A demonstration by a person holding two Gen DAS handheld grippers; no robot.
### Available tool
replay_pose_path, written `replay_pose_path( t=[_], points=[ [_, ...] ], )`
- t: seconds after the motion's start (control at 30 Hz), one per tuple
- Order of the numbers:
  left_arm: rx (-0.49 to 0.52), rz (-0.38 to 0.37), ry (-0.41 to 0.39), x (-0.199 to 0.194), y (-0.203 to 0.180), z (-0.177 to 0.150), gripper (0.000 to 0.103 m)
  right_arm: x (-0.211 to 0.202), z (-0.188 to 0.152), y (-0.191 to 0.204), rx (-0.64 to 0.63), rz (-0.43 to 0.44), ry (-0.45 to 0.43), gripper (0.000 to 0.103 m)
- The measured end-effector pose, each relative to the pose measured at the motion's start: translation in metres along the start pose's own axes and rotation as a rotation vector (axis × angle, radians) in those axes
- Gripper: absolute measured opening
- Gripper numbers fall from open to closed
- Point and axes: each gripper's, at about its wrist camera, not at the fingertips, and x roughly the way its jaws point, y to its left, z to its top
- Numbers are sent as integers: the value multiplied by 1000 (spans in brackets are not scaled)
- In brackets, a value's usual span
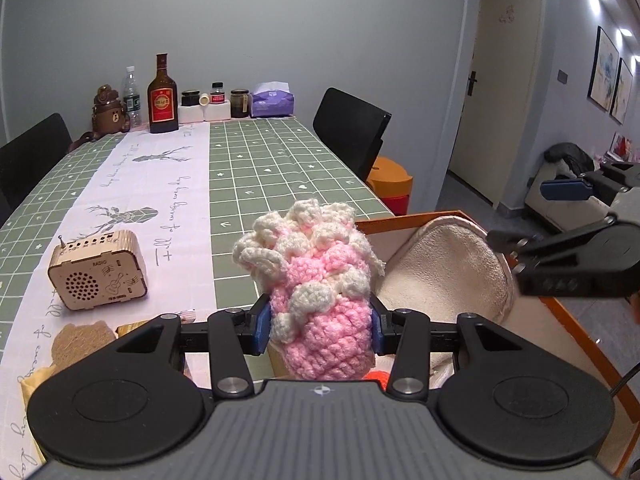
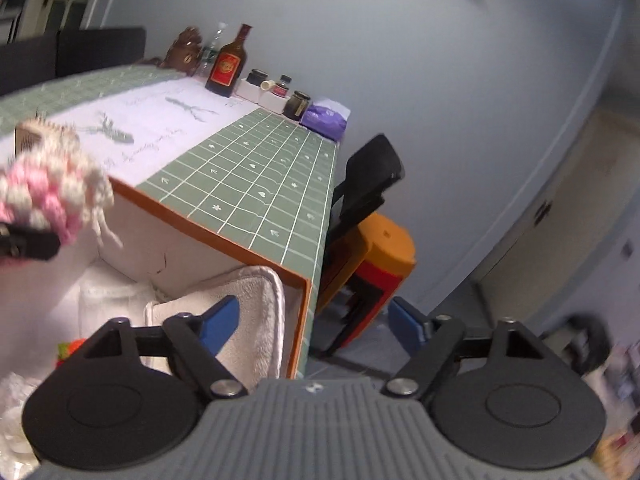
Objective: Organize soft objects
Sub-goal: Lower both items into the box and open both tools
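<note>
The left hand-held gripper [image 1: 320,326] pinches the pink crochet toy [image 1: 320,292] upright, its long axis toward twelve o'clock, above the box's [image 1: 568,320] near corner. At three o'clock, the right hand-held gripper [image 2: 310,318] stands spread and empty over the beige towel [image 2: 256,312].

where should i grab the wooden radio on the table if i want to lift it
Take the wooden radio across its rounded left and right ends, coming from above. It stands upright on the tablecloth with space at both ends, and the thin antenna at its top left corner is best avoided.
</note>
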Motion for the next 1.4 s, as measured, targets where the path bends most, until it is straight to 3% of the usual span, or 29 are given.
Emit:
replay_pose_path(
  t=[0.13,0.3,0.37,0.43,0.5,0.67,0.73,0.8,0.93,1.03,1.17,1.2,1.3,1.4],
  points=[
    [51,36,-4,5,-10,0,53,-1,-14,-17,97,-13,38,63],
    [49,-23,1,5,-18,2,53,-4,-25,-23,154,16,26,57],
    [75,4,0,10,-24,1,61,-3,-26,-23,155,40,33,57],
    [98,50,-6,12,-28,-1,77,-4,-27,-21,149,49,33,57],
    [98,78,-27,9,-29,-3,84,-6,-26,-20,147,59,25,56],
    [56,102,-91,-3,-22,2,90,-7,-19,-24,169,99,11,55],
    [56,124,-95,-6,-20,6,89,-9,-16,-22,174,104,6,42],
    [43,134,-92,-8,-14,11,86,-8,-11,-20,170,115,14,22],
    [-9,150,-77,-12,2,14,84,5,2,-1,117,149,41,15],
    [-48,154,-67,-16,13,12,82,27,11,21,56,165,111,11],
    [-49,146,-55,-21,20,6,82,78,13,45,69,147,352,7],
    [-45,147,-55,-22,20,5,82,87,12,50,71,134,386,0],
    [-34,151,-52,-23,23,1,82,111,7,67,51,101,460,2],
    [-24,154,-53,-26,26,0,82,131,1,71,113,132,539,1]
  ],
)
